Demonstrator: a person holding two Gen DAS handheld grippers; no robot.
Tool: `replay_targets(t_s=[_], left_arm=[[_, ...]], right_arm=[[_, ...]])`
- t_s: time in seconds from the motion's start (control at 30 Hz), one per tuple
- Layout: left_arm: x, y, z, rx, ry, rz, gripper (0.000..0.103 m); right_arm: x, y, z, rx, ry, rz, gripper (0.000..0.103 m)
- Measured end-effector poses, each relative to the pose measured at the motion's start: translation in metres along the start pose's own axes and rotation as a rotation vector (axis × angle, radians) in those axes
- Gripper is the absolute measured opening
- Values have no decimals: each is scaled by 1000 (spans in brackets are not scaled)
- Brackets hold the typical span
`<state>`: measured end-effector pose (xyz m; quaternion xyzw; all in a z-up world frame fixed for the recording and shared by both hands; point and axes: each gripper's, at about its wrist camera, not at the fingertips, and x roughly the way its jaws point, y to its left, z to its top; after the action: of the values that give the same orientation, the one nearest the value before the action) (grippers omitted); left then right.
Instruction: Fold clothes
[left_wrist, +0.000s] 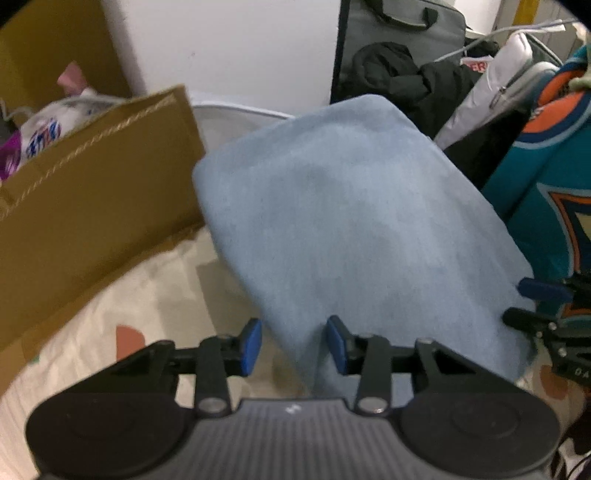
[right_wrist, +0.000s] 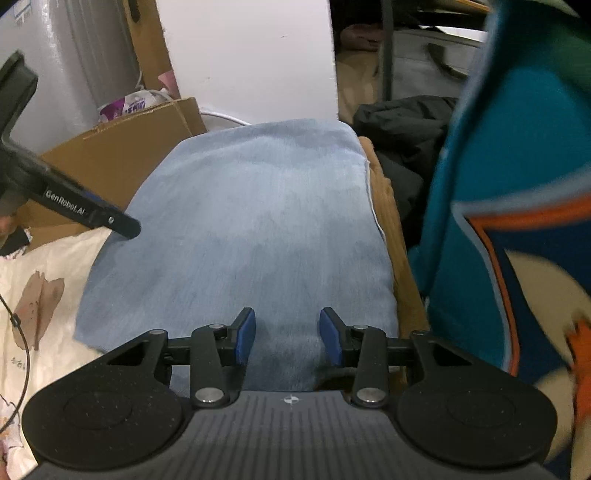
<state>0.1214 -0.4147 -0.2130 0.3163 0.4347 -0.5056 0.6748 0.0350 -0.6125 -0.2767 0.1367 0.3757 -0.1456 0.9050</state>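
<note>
A light blue garment (right_wrist: 251, 229), soft and faintly mottled, lies folded into a broad flat pad with rounded far corners and no loose sleeves showing. It rests on a cream bedsheet (right_wrist: 44, 280) printed with brownish shapes, its far end toward a white wall (right_wrist: 247, 55).

The left gripper (left_wrist: 293, 345) hangs over the garment's near left edge, blue pads partly apart with nothing pinched between them; the cloth seems to pass just under the right pad, though blur makes contact hard to judge. The right gripper (right_wrist: 287, 336) hovers over the near middle of the garment, jaws likewise partly open and empty.

Only the right wrist view shows a tan corduroy-like fabric (right_wrist: 388, 221) lying under the garment's right edge, and the left gripper's black finger over the left edge. Only the left wrist view shows white hanger wires (left_wrist: 509, 33) and a grey zipped bag (left_wrist: 491, 96) behind.

Both show a cardboard box (left_wrist: 92, 177) on the left holding plastic-wrapped packs (left_wrist: 40, 133), dark clothing (left_wrist: 406, 81) beyond, and a teal jersey with orange trim (right_wrist: 517, 184) on the right.
</note>
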Motion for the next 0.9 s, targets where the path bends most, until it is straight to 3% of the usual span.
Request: replay_targets(t_s=[0.13,0.27,0.57,0.8,0.9], left_arm=[[-14,7,-13,-89,-28,-9,39],[-27,5,-24,-149,-55,-22,39],[-26,-7,-36,-166,-37,-54,40],[-21,-17,-48,-149,-10,-46,42],[-21,-19,-52,-137,-5,-42,42]], right_arm=[[-22,-4,-20,98,-73,-33,45],[-40,-16,-36,285,-137,-1,47],[-7,-59,-86,842,-156,253,50],[7,-56,-102,920,-171,317,46],[10,-51,-100,916,-175,352,24]])
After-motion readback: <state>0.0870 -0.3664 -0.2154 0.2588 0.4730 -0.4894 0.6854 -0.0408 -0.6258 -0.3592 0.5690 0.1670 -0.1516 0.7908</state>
